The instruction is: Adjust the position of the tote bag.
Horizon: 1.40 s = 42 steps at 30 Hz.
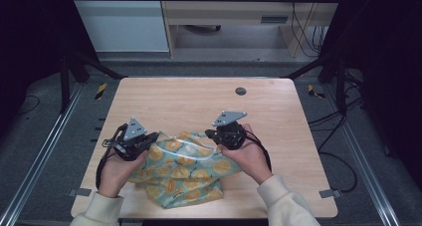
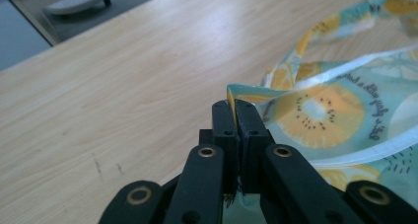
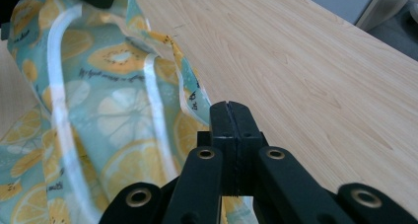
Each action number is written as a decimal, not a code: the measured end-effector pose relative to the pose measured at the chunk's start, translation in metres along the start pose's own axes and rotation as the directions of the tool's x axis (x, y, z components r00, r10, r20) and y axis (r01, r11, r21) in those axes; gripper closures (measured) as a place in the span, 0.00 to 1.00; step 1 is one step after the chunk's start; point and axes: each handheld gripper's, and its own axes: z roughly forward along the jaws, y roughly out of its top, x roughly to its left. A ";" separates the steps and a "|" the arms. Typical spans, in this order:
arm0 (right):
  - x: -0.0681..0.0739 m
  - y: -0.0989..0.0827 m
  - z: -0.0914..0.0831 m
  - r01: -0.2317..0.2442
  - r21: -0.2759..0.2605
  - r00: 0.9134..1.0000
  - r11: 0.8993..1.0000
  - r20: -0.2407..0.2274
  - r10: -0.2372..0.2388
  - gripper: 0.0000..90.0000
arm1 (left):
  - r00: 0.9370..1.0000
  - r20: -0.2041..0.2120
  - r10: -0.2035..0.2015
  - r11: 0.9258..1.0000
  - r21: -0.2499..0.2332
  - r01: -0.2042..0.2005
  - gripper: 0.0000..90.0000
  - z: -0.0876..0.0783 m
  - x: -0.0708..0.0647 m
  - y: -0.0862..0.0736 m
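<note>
Sleeves at the near edge, both hands up on the cloth [image 1: 185,170].

From my seat, the left gripper [image 1: 151,140] is clenched on the cloth's left edge, its jaws pinching a fold of the fruit-print fabric in the left gripper view. Over on the right, the right gripper [image 1: 213,134] is clamped on the right edge, fabric caught between its pressed-together jaws. Between the two, the top edge is raised and hangs in a curve, while the rest lies bunched on the desk [image 1: 199,96] near the front, roughly at its middle.
</note>
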 end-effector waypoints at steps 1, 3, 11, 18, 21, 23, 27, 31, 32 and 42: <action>0.001 -0.001 0.000 -0.002 0.001 1.000 1.000 -0.007 0.002 1.00 | 1.000 -0.005 -0.003 1.000 -0.008 0.003 0.99 -0.001 0.000 0.000; 0.002 -0.004 0.001 -0.002 0.007 1.000 1.000 -0.013 0.002 1.00 | 1.000 0.001 -0.008 1.000 -0.018 0.008 0.99 -0.002 -0.001 0.000; 0.004 -0.011 0.018 0.002 0.055 0.999 0.999 -0.046 0.001 0.95 | 1.000 0.013 0.020 0.999 -0.025 -0.020 1.00 -0.004 -0.007 0.003; 0.007 -0.007 0.026 0.004 0.071 0.999 0.997 -0.036 -0.002 0.73 | 0.999 0.023 0.033 0.999 -0.027 -0.032 1.00 -0.004 -0.009 0.003; 0.011 -0.006 0.030 0.024 0.092 0.999 0.995 -0.044 -0.020 0.70 | 0.999 0.020 0.034 0.999 -0.029 -0.034 1.00 -0.005 -0.009 0.004; 0.012 -0.006 0.033 0.023 0.100 0.999 0.995 -0.050 -0.018 0.70 | 0.999 0.025 0.035 0.999 -0.032 -0.034 1.00 -0.005 -0.009 0.004; 0.013 -0.006 0.038 0.025 0.110 0.997 0.994 -0.070 -0.017 0.75 | 0.999 0.033 0.041 0.998 -0.040 -0.040 1.00 -0.006 -0.009 0.004; 0.014 -0.006 0.043 0.037 0.136 0.996 0.990 -0.086 -0.026 0.99 | 0.999 0.038 0.038 0.998 -0.051 -0.036 1.00 -0.009 -0.009 0.005; 0.014 -0.006 0.044 0.041 0.136 0.996 0.990 -0.083 -0.030 1.00 | 0.999 0.037 0.039 0.998 -0.053 -0.037 1.00 -0.009 -0.008 0.005; 0.004 0.006 0.020 0.019 0.036 1.000 0.999 0.014 -0.019 1.00 | 0.999 0.037 0.036 0.996 -0.079 -0.033 1.00 -0.017 -0.009 0.007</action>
